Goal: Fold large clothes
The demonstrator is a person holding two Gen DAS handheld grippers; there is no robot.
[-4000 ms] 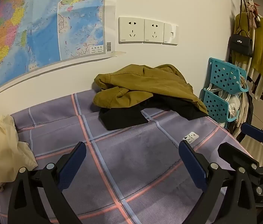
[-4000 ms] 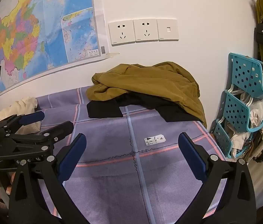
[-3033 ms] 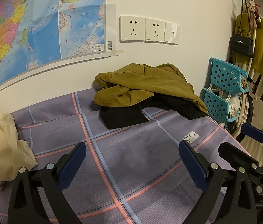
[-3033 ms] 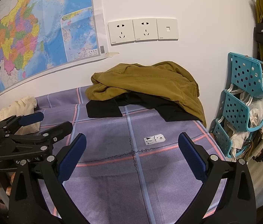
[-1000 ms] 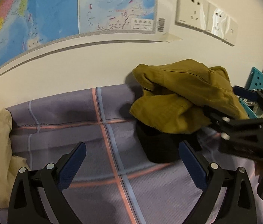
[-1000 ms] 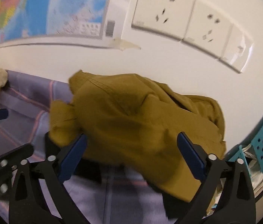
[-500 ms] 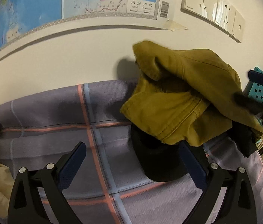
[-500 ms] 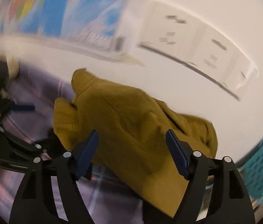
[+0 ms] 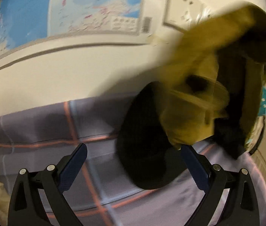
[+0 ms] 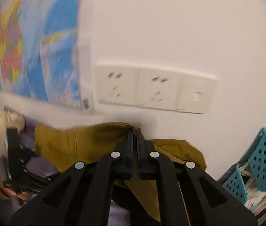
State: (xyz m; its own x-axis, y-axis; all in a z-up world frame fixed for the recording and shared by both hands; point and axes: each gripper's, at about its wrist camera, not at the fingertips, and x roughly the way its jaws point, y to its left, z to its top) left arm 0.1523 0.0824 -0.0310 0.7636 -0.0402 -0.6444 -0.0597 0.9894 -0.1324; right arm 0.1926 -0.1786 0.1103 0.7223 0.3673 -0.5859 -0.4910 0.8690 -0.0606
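my right hand-held gripper (image 10: 134,131) has just clamped its jaws on a fold of the mustard-yellow cotton jacket (image 9: 195,98), which hangs lifted above the black garment (image 9: 144,150) on the purple checked bed sheet (image 9: 38,128). my left hand-held gripper (image 9: 133,162) gapes wide, holding nothing.

wall map (image 9: 95,13) print blurred, nothing legible

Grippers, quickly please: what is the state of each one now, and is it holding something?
Left gripper: open, holding nothing.
Right gripper: just closed on the mustard jacket.
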